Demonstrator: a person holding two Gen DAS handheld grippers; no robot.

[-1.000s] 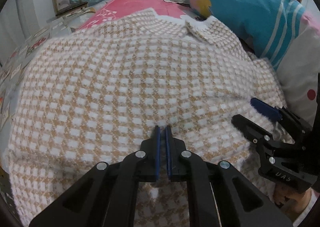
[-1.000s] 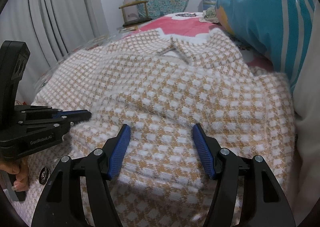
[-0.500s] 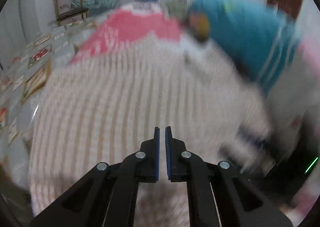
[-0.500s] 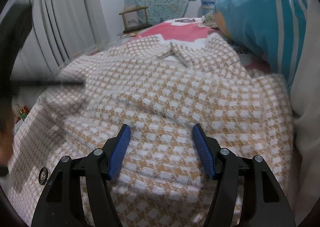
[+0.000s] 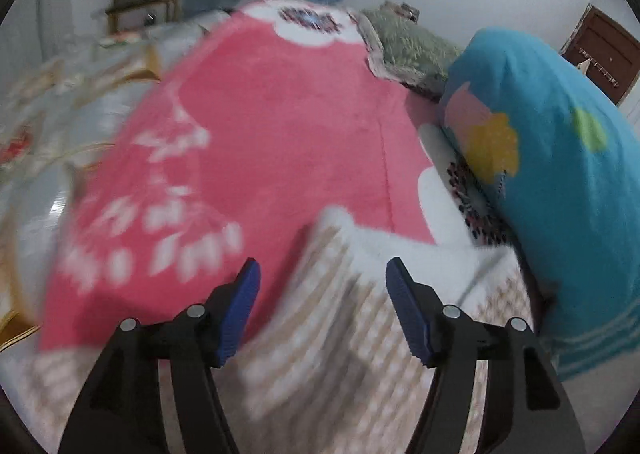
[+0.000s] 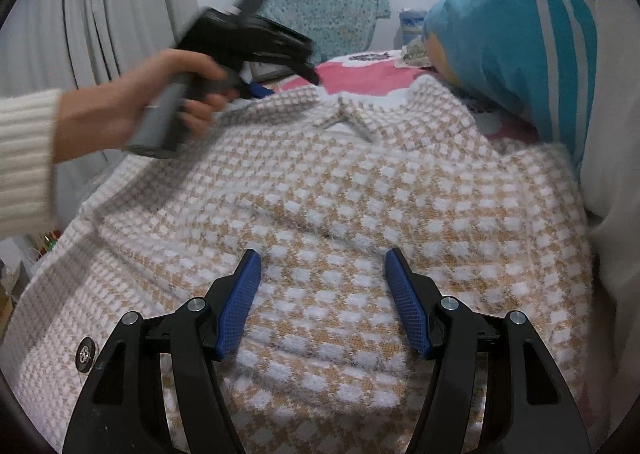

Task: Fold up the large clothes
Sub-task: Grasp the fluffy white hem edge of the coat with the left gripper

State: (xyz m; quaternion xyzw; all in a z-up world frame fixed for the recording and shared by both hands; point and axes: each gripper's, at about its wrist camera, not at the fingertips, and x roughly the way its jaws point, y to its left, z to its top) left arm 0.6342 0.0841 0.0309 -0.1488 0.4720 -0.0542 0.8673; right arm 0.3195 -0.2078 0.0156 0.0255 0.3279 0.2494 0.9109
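Even light (left view smeared).

Bed: pink blanket [image 5: 288,126], checked garment [image 6: 360,194] spread on it, blue pillow [image 5: 560,174] beside.

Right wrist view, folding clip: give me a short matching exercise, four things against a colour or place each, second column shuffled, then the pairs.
Column 1:
1. garment
2. blanket
3. pillow
4. button

Column 2:
A. blue, at the right, beside the collar
B. tan and white checks
C. dark, near the garment's lower left edge
D. pink, under and beyond the garment

Pairs: 1-B, 2-D, 3-A, 4-C
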